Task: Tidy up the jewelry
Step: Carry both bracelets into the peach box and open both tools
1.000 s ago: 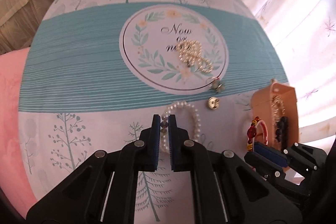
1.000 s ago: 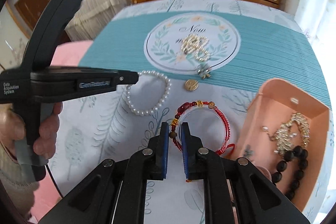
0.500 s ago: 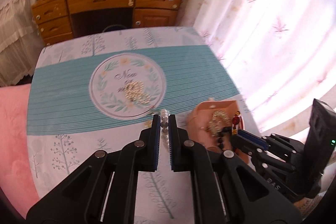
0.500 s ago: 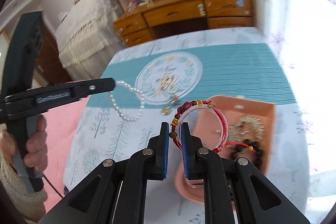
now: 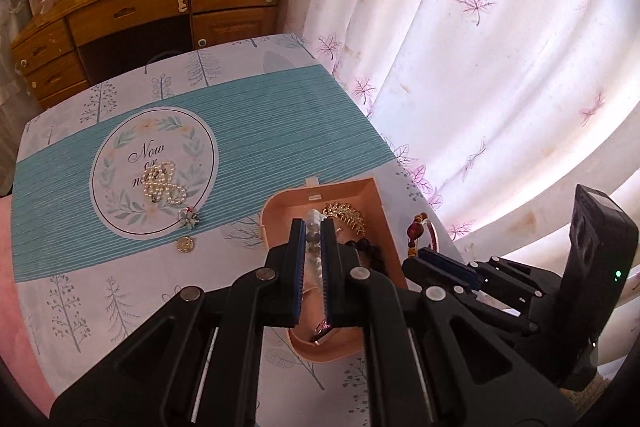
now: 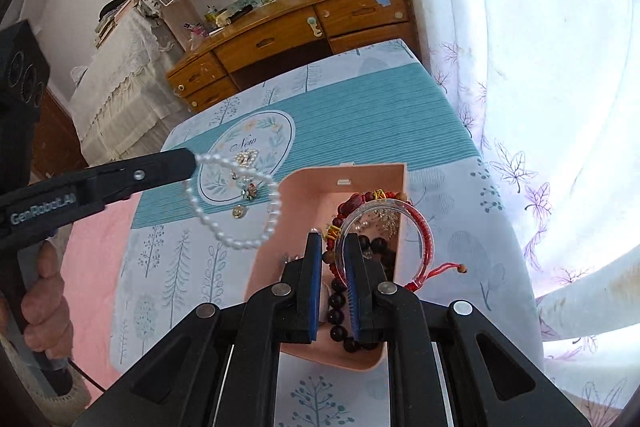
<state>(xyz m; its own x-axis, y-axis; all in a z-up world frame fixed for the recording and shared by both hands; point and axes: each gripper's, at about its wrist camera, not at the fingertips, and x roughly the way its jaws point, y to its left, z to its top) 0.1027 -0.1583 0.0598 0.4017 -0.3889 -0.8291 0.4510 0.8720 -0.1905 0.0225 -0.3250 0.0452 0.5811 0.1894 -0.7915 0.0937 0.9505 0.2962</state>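
Left gripper (image 5: pixel 313 227) hides most of pearl bracelet (image 6: pixel 234 203); tray (image 5: pixel 382 211) partly covered

So the tray (image 5: pixel 378 195) sits on the counter (image 5: pixel 280 131) right under both hand-held grippers, beaded stuff piled inside it. Ahead and left of the left hand-held gripper (image 5: pixel 313 227): a pearl heap (image 5: pixel 162 183), then a brooch (image 5: pixel 188 220) and coin (image 5: pixel 185 245) nearer. Dresser (image 5: pixel 132 15) stands behind the counter.
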